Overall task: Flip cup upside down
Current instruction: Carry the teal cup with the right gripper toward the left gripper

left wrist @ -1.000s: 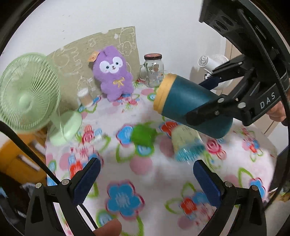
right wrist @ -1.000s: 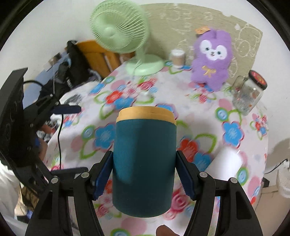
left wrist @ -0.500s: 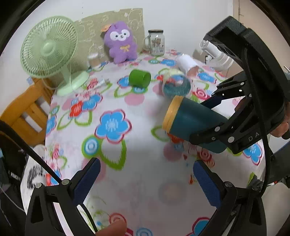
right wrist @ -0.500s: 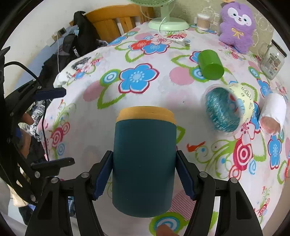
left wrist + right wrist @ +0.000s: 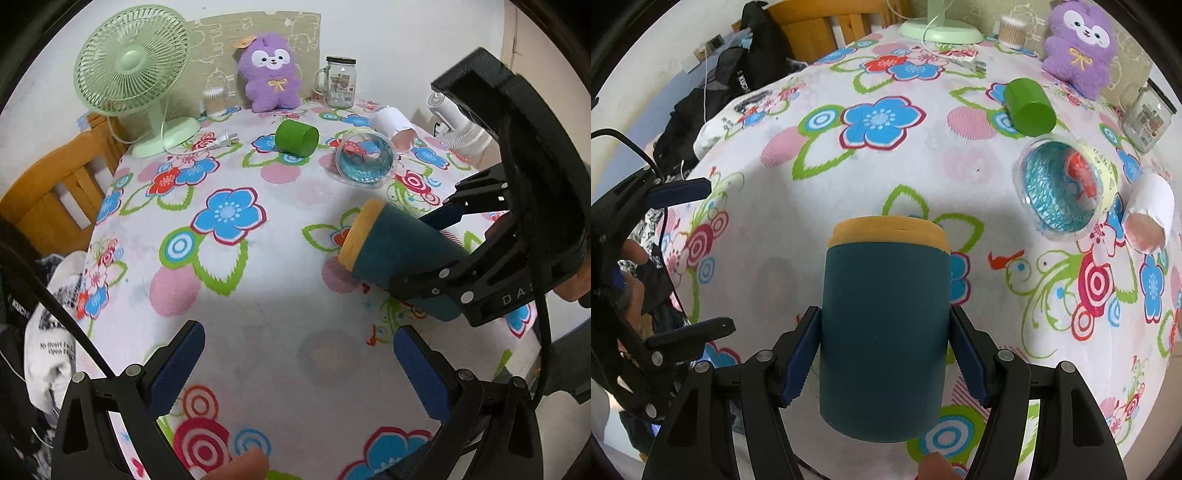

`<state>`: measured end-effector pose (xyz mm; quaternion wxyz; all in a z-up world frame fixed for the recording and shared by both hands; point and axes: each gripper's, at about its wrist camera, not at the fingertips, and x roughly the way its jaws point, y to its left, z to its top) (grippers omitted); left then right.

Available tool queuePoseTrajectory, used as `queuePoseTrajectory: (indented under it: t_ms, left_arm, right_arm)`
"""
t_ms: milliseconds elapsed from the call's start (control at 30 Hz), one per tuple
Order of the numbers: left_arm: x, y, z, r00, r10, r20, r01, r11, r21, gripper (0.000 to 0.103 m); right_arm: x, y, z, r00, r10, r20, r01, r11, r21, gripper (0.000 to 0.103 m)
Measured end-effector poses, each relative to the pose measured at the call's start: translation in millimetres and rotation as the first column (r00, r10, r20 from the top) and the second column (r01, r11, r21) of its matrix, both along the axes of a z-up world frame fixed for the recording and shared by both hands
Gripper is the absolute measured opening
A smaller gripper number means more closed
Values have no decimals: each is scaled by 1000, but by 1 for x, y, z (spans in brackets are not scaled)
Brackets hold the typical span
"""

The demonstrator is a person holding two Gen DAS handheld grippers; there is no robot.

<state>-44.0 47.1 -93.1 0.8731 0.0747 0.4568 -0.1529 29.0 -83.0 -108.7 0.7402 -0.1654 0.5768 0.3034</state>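
Nearby, green cup point(image 5: 296, 137) and clear cup point(image 5: 366, 158) lie sideways.

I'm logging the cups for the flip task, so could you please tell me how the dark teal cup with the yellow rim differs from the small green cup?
The dark teal cup with the yellow rim is held off the table in the right gripper; the small green cup lies free on the floral tablecloth. The teal cup is two-coloured, the green cup plain. Both are cylindrical, and neither stands upright.
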Motion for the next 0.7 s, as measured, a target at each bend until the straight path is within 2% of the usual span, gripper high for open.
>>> queuePoseTrajectory:
  t_ms: [167, 233, 300, 433, 567, 700]
  left_arm:
    - [-3, -4, -7, 1000, 2, -22, -1, 1000, 16, 103]
    - [-3, -5, -8, 1000, 6, -29, -6, 1000, 5, 103]
    - [-4, -3, -7, 999, 16, -31, -16, 1000, -13, 103]
    - [-4, -1, -2, 999, 39, -36, -41, 998, -47, 103]
    - [-1, 1, 13, 996, 59, -73, -71, 983, -170, 103]
    - [2, -5, 32, 994, 90, -67, -104, 963, -248, 103]
  right_arm:
    - [-2, 3, 2, 1000, 8, 16, -8, 1000, 13, 76]
    - [-2, 1, 6, 1000, 14, 9, -14, 1000, 26, 82]
    - [-3, 0, 11, 1000, 22, 2, -22, 999, 28, 85]
    - [-4, -10, 32, 999, 31, 9, -31, 998, 53, 85]
    - [-3, -29, 62, 1000, 26, 18, -27, 995, 100, 85]
    - [-2, -57, 88, 997, -4, 82, -5, 994, 112, 85]
